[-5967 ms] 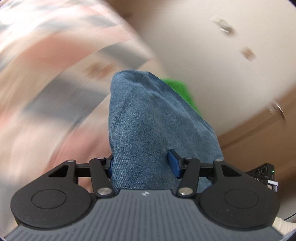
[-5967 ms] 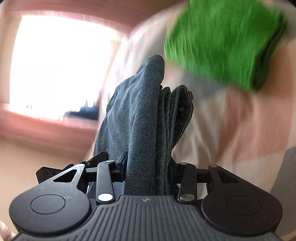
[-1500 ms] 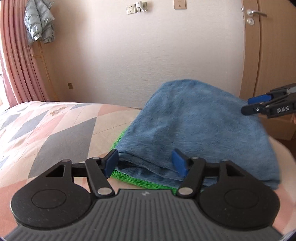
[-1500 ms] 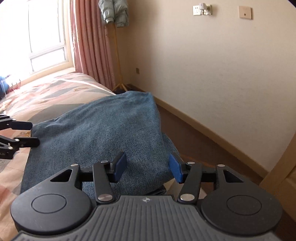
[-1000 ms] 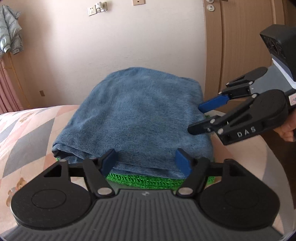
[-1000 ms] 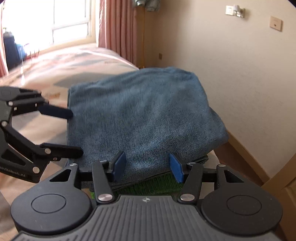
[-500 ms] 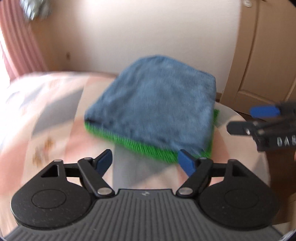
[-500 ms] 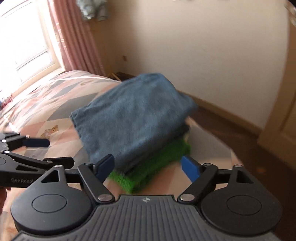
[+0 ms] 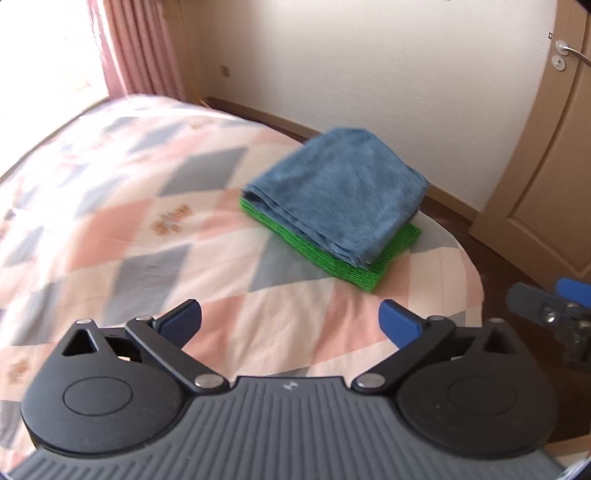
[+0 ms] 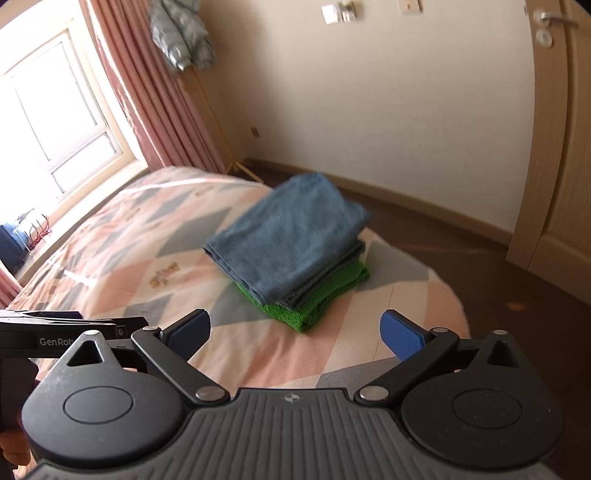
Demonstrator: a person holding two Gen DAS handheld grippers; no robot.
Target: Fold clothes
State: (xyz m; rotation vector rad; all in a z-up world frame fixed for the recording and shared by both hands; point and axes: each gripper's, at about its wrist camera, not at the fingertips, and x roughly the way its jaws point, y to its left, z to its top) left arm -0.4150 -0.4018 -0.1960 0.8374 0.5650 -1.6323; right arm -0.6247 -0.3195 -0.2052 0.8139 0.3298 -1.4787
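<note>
Folded blue jeans (image 9: 336, 192) (image 10: 288, 230) lie on top of a folded green knit garment (image 9: 328, 254) (image 10: 314, 295) near the far corner of the bed. My left gripper (image 9: 290, 319) is open and empty, held back from the stack above the quilt. My right gripper (image 10: 295, 328) is also open and empty, well short of the stack. The right gripper's tip (image 9: 546, 302) shows at the right edge of the left wrist view. The left gripper's body (image 10: 59, 332) shows at the left of the right wrist view.
The bed carries a pink, grey and white diamond quilt (image 9: 129, 221) (image 10: 122, 236). Its rounded corner edge (image 9: 469, 266) drops to dark floor (image 10: 480, 258). Cream wall, wooden door (image 9: 554, 147), pink curtains (image 10: 147, 92), a window and a hanging jacket (image 10: 181, 33) lie beyond.
Both grippers let go of the jeans, which now rest on the green garment. Both have pulled back and up from the stack, and their jaws have opened wider.
</note>
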